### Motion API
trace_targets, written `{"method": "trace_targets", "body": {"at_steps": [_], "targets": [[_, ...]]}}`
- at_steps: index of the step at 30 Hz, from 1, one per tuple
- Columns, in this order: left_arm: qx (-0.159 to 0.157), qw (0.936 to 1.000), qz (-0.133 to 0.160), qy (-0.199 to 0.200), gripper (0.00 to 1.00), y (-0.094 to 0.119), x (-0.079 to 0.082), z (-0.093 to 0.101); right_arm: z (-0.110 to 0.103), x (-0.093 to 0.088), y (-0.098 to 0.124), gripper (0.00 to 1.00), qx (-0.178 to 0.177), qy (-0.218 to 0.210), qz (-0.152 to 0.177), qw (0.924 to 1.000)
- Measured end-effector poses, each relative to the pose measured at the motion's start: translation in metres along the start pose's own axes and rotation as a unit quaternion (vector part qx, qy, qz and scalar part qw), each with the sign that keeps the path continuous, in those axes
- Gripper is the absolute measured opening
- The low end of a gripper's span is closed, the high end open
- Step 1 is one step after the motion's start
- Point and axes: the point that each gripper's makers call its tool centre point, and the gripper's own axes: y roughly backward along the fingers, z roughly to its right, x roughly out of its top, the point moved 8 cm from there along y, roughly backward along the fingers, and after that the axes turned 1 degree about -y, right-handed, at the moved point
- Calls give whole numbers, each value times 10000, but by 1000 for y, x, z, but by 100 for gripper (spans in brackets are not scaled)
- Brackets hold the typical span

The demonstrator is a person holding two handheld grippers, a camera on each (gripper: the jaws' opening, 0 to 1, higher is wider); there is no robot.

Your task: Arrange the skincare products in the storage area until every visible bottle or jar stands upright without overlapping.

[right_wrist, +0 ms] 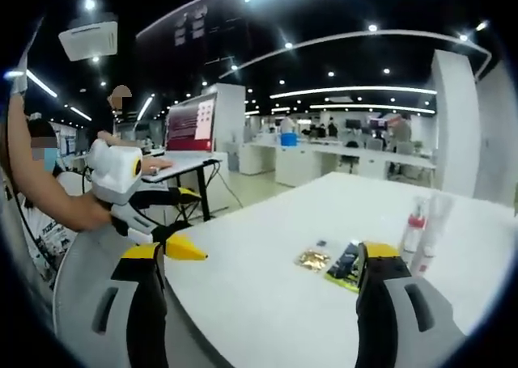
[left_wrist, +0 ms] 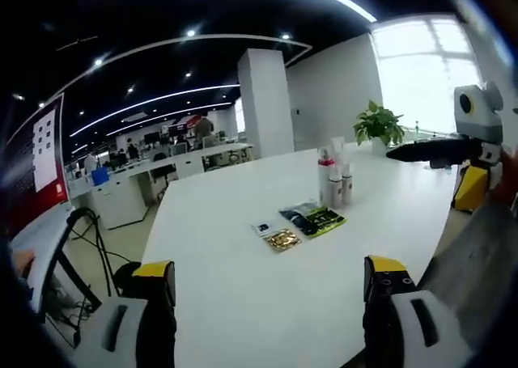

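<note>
A small cluster of skincare bottles [left_wrist: 333, 178] is seen standing upright on the white table [left_wrist: 243, 295], toward its far part and well in from every edge; one bottle carries a red band near its cap, and the bottles are packed so closely that they cannot be counted with certainty. In the right gripper view the same bottles [right_wrist: 422, 234] are found near the right side of the table [right_wrist: 267, 319], upright and just beside one another. Flat sachets [left_wrist: 301, 224] are laid on the table surface just in front of the bottles: a gold one, a dark one and a green-edged one, lying side by side and partly touching; they are also seen in the right gripper view [right_wrist: 332, 263]. The left gripper [left_wrist: 271, 291] is held above the near edge of the table, its jaws spread wide apart with nothing between them. The right gripper [right_wrist: 261, 279] is likewise held over the near edge, its jaws parted and empty. The right gripper is also caught at the right side of the left gripper view [left_wrist: 453, 154], above the table's right edge, and the left gripper appears in the right gripper view [right_wrist: 154, 222], held in a person's hand [right_wrist: 85, 214]. A potted plant [left_wrist: 379, 127] is set at the far right corner of the table.
</note>
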Motion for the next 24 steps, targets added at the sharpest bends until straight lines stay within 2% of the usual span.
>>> {"method": "trace_targets", "body": {"at_steps": [7,24], "targets": [[-62,10000,-49,16,100,-1,-1,3,1,-1,1,96,-25,23,-25,10000],[-160,9989,-419,-117,98,-4,-11,4,1,-3,0,93,-107,111,-147,9998]]}}
